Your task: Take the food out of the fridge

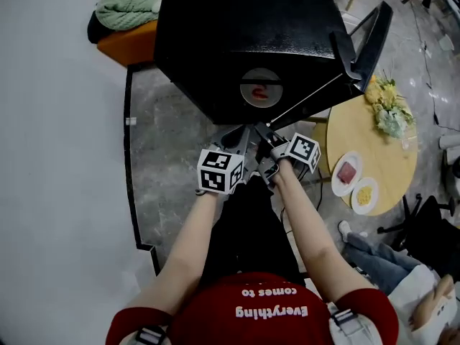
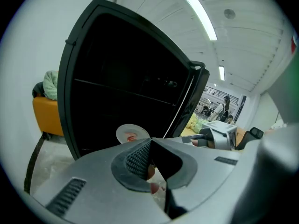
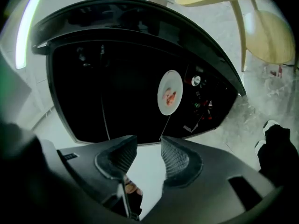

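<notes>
two claws are held in front of the open black fridge (image 1: 237,34). my left claw (image 2: 150,142) is pressed together, with nothing in it. my right claw (image 3: 148,146) stands spread, with nothing between its pads. the white plate (image 1: 260,88) with red food lies inside the fridge, apart from both claws. on the round table (image 1: 374,142) at the right are a plate of reddish food (image 1: 347,172) and a plate of yellow food (image 1: 365,195).

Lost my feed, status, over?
Left gripper shut, empty. Right gripper open, empty. Plate of food inside fridge, door open. Nothing blocking.
</notes>
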### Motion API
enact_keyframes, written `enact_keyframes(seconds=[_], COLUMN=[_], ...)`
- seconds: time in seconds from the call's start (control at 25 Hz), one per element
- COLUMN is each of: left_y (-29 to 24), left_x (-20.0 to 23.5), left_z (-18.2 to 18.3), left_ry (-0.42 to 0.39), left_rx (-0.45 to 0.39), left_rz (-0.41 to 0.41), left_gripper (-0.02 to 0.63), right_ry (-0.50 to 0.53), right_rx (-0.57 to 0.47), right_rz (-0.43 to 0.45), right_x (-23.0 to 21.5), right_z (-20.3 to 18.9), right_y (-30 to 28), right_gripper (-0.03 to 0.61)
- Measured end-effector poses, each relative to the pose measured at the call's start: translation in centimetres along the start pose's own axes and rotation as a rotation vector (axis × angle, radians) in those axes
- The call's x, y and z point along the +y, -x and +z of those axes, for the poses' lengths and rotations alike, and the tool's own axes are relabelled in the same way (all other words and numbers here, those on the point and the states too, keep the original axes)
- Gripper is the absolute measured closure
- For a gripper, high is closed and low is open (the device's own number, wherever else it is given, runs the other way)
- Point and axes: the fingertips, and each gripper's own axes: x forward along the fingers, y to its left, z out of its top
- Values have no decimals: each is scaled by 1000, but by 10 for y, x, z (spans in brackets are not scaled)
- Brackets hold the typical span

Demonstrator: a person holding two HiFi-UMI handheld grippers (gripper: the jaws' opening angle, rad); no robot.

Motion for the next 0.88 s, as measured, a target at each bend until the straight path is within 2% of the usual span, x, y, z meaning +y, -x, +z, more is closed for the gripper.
enact_keyframes(seconds=[0.12,0.28,0.36,0.64,0.68,0.76,0.88], left_y=[-10,-18,-21,-21,-21,-21,-22], left_x=[10,23,25,30,30,33,35], left_z=[-6,-17,-25,-36,-37,-36,-34], left_ry=[27,62,74,92,93,93,90], left_rx=[-1,7,21,50,55,61,65], left_rz=[10,22,19,10,11,14,19], left_gripper=[617,616,617,617,617,617,616], right_ry=[-61,-143,-166,-265,-269,-244,-209], right_rx=[-42,-94,-116,-165,-170,-177,-171], right_rz=[-15,24,10,-39,-56,-83,-81], right_x=[-21,-41,-53,-80,-82,-82,-73], right_z=[21,52,64,79,79,79,79], right_y=[-17,-43,-51,-65,-66,-67,-67], right_gripper=[428,426,426,427,433,513,543])
